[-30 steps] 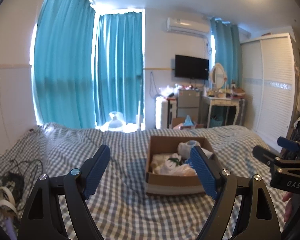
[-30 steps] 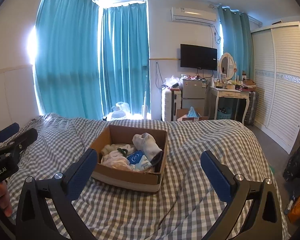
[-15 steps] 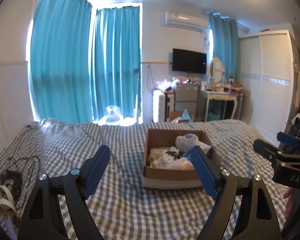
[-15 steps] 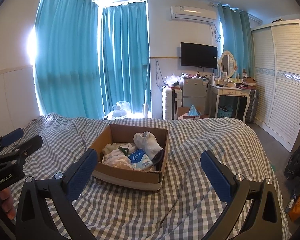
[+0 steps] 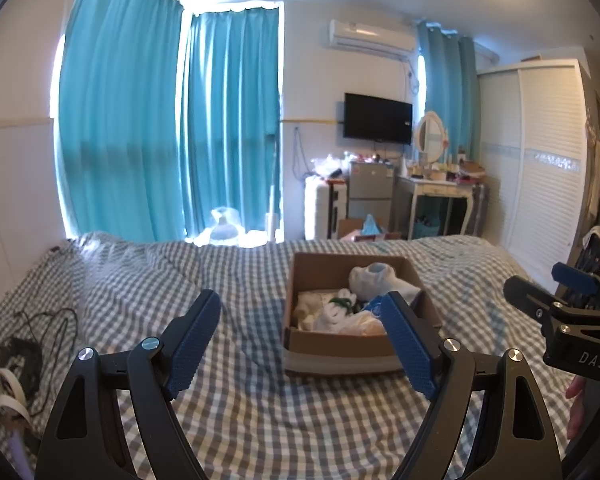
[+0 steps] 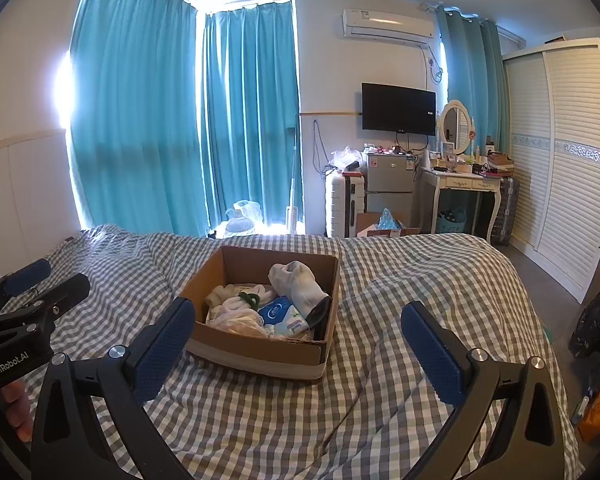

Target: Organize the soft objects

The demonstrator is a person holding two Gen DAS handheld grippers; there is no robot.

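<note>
Fingers: left gripper (image 5: pixel 300 344) spread wide, nothing between; right gripper (image 6: pixel 296 346) likewise wide and bare.
Aim: both held level above the bed (image 6: pixel 400 280), pointed at the box, judged a hover posture, ready to reach.
Box: cardboard box (image 6: pixel 260 350) sits mid-bed, open top, so contents are reachable from above.
Soft objects: white sock (image 6: pixel 298 284) leans on far right wall; pale bundles (image 6: pixel 236 314) and blue packet (image 6: pixel 280 314) piled inside.
Stage: fits either a filled box or one awaiting sorting.
Left edge: cables (image 5: pixel 32 332) lie well apart.
</note>
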